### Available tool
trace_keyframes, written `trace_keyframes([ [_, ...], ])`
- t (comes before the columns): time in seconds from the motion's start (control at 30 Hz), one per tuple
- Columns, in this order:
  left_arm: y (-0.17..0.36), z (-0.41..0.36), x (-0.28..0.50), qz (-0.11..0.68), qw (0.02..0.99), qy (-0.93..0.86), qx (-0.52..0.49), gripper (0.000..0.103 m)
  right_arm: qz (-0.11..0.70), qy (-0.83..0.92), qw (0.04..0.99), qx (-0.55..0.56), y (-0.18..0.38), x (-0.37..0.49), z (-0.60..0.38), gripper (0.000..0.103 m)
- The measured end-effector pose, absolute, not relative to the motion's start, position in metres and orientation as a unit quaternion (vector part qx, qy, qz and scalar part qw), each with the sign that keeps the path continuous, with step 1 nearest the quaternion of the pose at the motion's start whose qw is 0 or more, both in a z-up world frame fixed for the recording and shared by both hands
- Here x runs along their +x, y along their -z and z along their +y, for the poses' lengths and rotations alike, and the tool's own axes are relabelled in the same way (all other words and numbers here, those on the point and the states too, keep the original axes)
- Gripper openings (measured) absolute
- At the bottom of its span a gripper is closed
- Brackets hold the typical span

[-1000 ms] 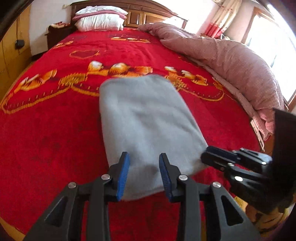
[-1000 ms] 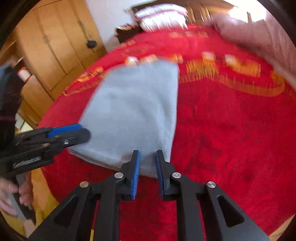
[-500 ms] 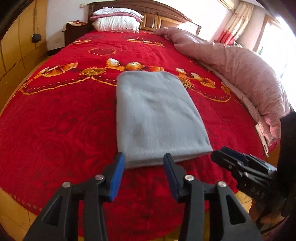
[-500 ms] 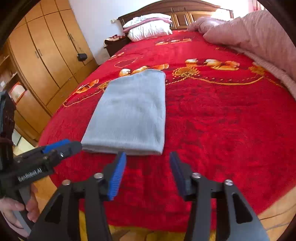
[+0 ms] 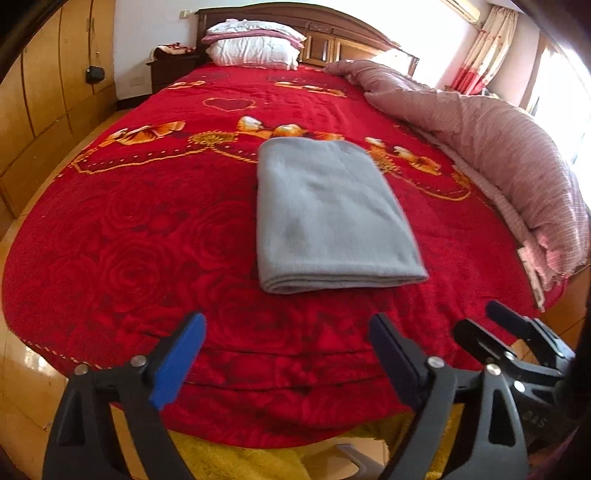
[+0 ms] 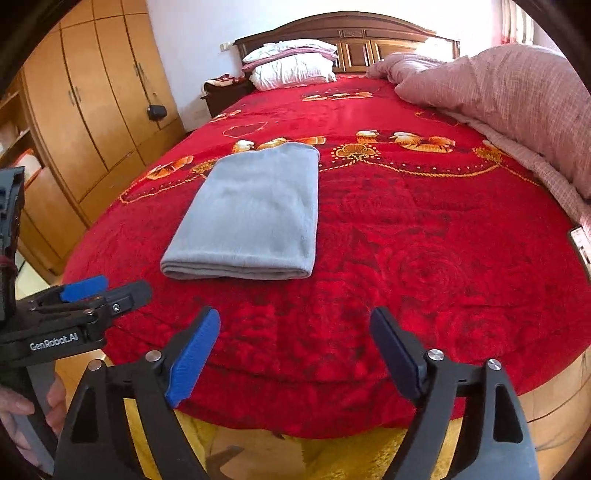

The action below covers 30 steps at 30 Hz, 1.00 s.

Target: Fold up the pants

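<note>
both sets of fingers have just been opening and now stand spread wide with nothing between them. the left gripper [image 5: 288, 363] hangs over the foot edge of the bed, its blue pad [image 5: 179, 363] on one side and darker pad on the other, both clear of any cloth. the right gripper [image 6: 295, 354] sits just beside it at the same edge, equally wide and equally empty. a hand [image 6: 26, 413] shows at the lower left of the right wrist view, wrapped round the left gripper's handle.

just beyond the fingers, apart from them, the grey pants [image 5: 325, 218] lie folded into a neat flat rectangle on the red blanket [image 5: 129, 229], the stacked fold edge facing the grippers. the blanket covers the bed and carries gold and orange patterns across its middle. a pink quilt [image 5: 498, 147] is bunched along the bed's right side. white pillows [image 5: 255, 44] are stacked against the dark wooden headboard [image 6: 351, 33]. a wooden wardrobe [image 6: 92, 103] stands along the wall to the left.
</note>
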<state>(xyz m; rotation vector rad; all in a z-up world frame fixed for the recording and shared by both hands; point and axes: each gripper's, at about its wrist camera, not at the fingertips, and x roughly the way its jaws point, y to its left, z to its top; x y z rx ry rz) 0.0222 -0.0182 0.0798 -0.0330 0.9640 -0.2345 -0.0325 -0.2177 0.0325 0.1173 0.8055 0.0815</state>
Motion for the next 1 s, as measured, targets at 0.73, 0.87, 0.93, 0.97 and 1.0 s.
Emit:
trace_keyframes([
  [0.73, -0.01, -0.036, 0.065, 0.495, 0.865, 0.075, 0.037, 0.103, 0.428, -0.015, 0.904, -0.006, 0.031, 0.017, -0.224, 0.103],
  [0.87, -0.007, -0.039, 0.059, 0.467, 0.879, 0.082, 0.048, 0.103, 0.424, -0.009, 0.905, -0.002, 0.033, 0.017, -0.224, 0.103],
  [0.93, -0.006, -0.037, 0.055, 0.45, 0.888, 0.085, 0.046, 0.103, 0.422, -0.005, 0.907, -0.007, 0.034, 0.017, -0.223, 0.103],
  [0.97, -0.006, -0.036, 0.054, 0.446, 0.89, 0.085, 0.046, 0.103, 0.421, -0.002, 0.907, -0.011, 0.035, 0.017, -0.221, 0.103],
  [1.0, -0.005, -0.036, 0.053, 0.443, 0.891, 0.086, 0.045, 0.103, 0.42, 0.0, 0.907, -0.015, 0.035, 0.017, -0.22, 0.103],
])
